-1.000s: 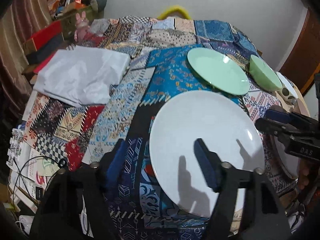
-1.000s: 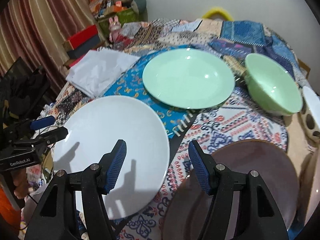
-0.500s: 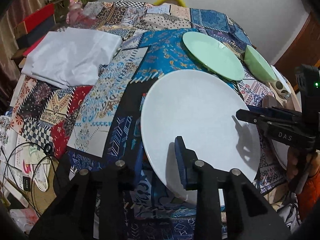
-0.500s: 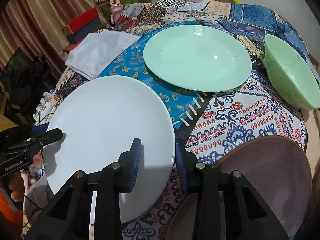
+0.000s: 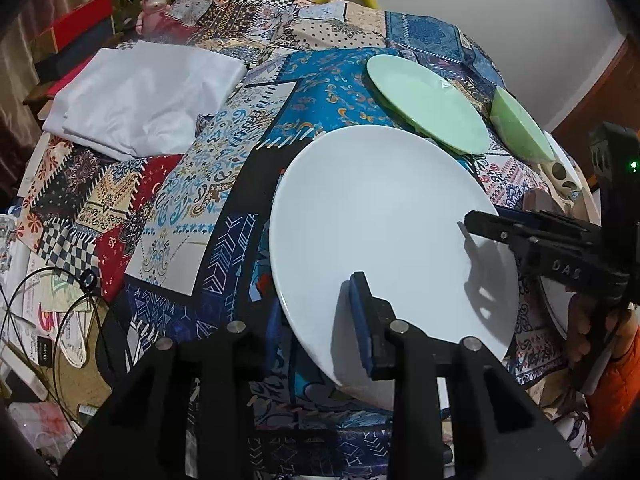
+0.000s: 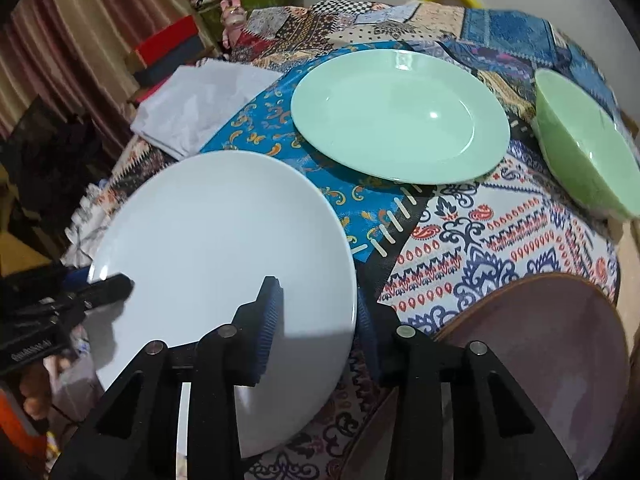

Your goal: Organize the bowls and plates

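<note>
1. Gripping the white plate from opposite edges, both grippers are holding it tilted above the patchwork tablecloth.
2. The left gripper is reaching forward and level, its fingers clamping on the plate's near rim, one blue pad lying on top and the other going under the rim.
3. The right gripper is closing on the plate's right edge the same way, one pad resting on the white face and the other sitting just outside the rim, under it.
4. Beyond the right fingertips, the green plate is lying flat, with the green bowl sitting to its right.
5. Right of the right fingers, a brown plate is resting near the table edge.
6. Far left of the left fingers, a folded white cloth is lying.
</note>
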{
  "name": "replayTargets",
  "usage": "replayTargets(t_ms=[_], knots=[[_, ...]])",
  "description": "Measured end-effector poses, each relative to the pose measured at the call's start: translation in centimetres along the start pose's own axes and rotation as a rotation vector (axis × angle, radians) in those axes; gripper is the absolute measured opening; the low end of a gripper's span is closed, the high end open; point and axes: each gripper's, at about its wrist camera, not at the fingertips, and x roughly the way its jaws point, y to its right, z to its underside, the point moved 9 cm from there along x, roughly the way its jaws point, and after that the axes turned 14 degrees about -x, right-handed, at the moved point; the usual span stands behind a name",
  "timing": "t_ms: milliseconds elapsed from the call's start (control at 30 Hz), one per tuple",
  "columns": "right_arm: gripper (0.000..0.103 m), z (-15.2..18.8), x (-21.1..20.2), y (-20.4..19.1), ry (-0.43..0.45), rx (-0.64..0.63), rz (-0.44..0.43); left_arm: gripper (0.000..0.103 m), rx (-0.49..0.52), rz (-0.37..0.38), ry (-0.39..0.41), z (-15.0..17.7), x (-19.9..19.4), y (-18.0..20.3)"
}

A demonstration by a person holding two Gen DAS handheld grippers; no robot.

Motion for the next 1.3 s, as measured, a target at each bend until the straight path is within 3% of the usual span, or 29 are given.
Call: replayTargets(t_ms=[533, 1300], knots=[[0.033, -0.3, -3.5, -0.3, 0.101, 0.025, 0.03, 0.031, -0.001, 0.002, 0.03, -0.2, -2.2, 1.6], [0.033, 3.0, -9.7, 4.7, 0.204, 0.132, 0.094, 0.031, 0.132, 0.07, 0.062, -0.3, -3.5, 10.4]])
